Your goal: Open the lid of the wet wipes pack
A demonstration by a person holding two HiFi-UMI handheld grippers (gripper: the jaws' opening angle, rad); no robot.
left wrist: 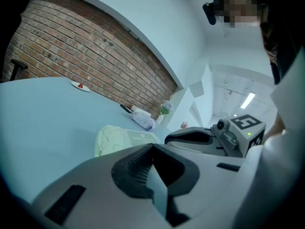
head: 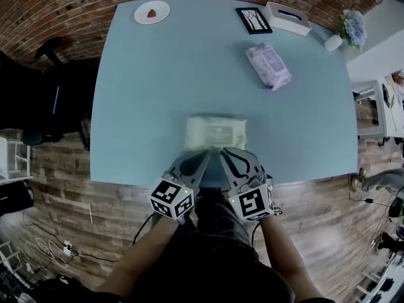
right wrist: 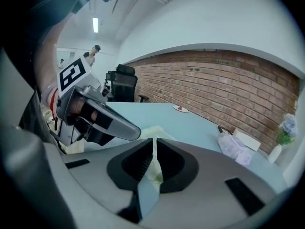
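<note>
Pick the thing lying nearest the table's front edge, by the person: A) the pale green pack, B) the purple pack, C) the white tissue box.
A: the pale green pack lies close to the front edge of the table, while the purple pack and white tissue box sit far back.

— Where does the wet wipes pack (head: 214, 132) lie?
— Flat on the light blue table (head: 145, 74), close to the middle of its near edge and well away from the corners. Its long side runs along that edge.
— What does it look like?
— A soft rectangular pouch, pale yellow-green and slightly puffy, with its top face up.
— And the lid (head: 219, 131)?
— A slightly darker, greenish rectangle in the middle of the top face. It lies flush with the pack, closed.
</note>
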